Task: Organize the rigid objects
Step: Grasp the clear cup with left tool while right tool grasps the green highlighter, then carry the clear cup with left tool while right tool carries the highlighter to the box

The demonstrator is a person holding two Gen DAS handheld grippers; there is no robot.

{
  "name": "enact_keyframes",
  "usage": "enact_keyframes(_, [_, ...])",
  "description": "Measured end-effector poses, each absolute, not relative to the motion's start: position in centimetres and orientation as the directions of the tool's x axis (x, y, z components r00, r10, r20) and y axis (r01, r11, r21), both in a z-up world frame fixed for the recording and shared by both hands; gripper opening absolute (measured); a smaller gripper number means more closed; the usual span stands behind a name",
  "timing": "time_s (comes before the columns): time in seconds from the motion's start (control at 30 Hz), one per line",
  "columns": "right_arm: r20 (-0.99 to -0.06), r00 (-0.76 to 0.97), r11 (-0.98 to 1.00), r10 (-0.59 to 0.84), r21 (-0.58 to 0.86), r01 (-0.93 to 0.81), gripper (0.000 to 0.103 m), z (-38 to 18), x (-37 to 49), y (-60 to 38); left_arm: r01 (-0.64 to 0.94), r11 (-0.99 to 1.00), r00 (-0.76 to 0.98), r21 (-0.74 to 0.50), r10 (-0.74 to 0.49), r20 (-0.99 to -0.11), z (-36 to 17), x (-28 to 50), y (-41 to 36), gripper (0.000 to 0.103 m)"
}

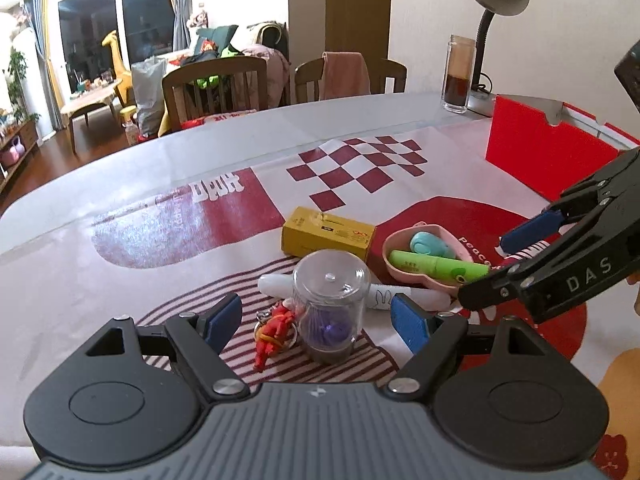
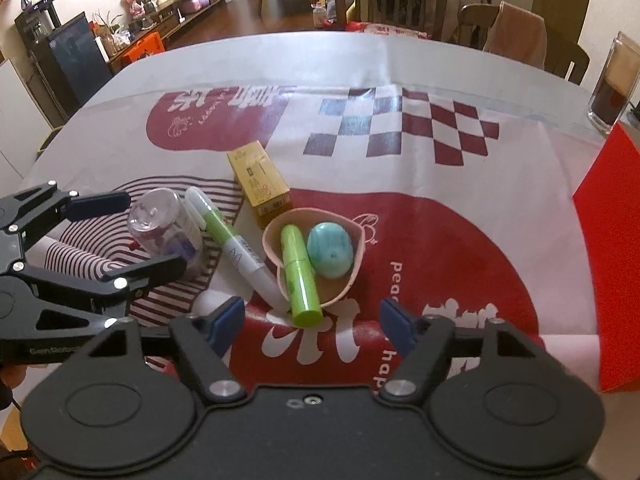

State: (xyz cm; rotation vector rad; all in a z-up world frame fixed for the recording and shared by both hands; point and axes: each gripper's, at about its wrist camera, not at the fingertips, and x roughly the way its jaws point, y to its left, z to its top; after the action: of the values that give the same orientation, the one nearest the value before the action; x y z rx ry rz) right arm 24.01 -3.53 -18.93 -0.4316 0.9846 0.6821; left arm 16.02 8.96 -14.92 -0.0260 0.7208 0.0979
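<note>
The left gripper is spread wide around a clear jar, its pads not touching it. The right gripper is spread over a pink dish near the table's middle, holding a green tube and blue egg. A white pen and yellow box lie beside it.

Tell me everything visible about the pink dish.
The pink dish is a shallow, roughly heart-shaped bowl, matte, looking like plastic or ceramic. It sits upright on the red patch of the tablecloth, beside the yellow box. Inside lie a green tube, its end overhanging the rim, and a teal egg-shaped thing. A white marker lies against its side. No jaws touch it.
</note>
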Motion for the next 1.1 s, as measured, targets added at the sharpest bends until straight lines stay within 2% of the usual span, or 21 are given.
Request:
enact_keyframes(0.1, [-0.871, 0.371, 0.716, 0.323, -0.032, -0.698, 0.056, -19.1, 24.1, -3.3, -0.09, 0.996, 0.749, 0.019, 0.08, -0.657, -15.0, 16.3, 8.8, 0.081])
enact_keyframes(0.2, [-0.872, 0.364, 0.718, 0.326, -0.022, -0.696, 0.049, -19.2, 24.2, -3.1, -0.078, 0.997, 0.752, 0.019, 0.071, -0.655, -15.1, 16.5, 8.7, 0.079])
enact_keyframes(0.33, [-0.873, 0.362, 0.721, 0.326, -0.019, -0.693, 0.043, -19.3, 24.3, -2.9, -0.061, 0.998, 0.743, 0.012, 0.054, -0.667, -15.2, 16.9, 8.4, 0.064])
enact_keyframes(0.43, [-0.874, 0.36, 0.724, 0.327, -0.013, -0.69, 0.038, -19.3, 24.3, -2.9, -0.056, 0.998, 0.739, 0.004, 0.044, -0.672, -15.2, 17.1, 8.3, 0.057])
enact_keyframes(0.6, [-0.876, 0.364, 0.726, 0.315, -0.024, -0.687, 0.034, -19.5, 24.3, -2.8, -0.058, 0.998, 0.729, -0.013, 0.033, -0.683, -15.3, 17.4, 8.4, 0.044])
enact_keyframes(0.63, [-0.876, 0.366, 0.727, 0.314, -0.026, -0.686, 0.031, -19.5, 24.3, -2.8, -0.062, 0.998, 0.727, -0.021, 0.03, -0.686, -15.4, 17.5, 8.5, 0.041])
enact_keyframes(0.7, [-0.878, 0.362, 0.728, 0.313, -0.023, -0.685, 0.016, -19.6, 24.3, -2.9, -0.066, 0.997, 0.724, -0.027, 0.03, -0.689, -15.3, 17.6, 8.6, 0.041])
enact_keyframes(1.1, [-0.841, 0.394, 0.708, 0.371, -0.018, -0.706, 0.014, -17.7, 23.0, -3.4, -0.081, 0.996, 0.719, -0.038, 0.031, -0.694, -14.0, 17.5, 8.1, 0.04])
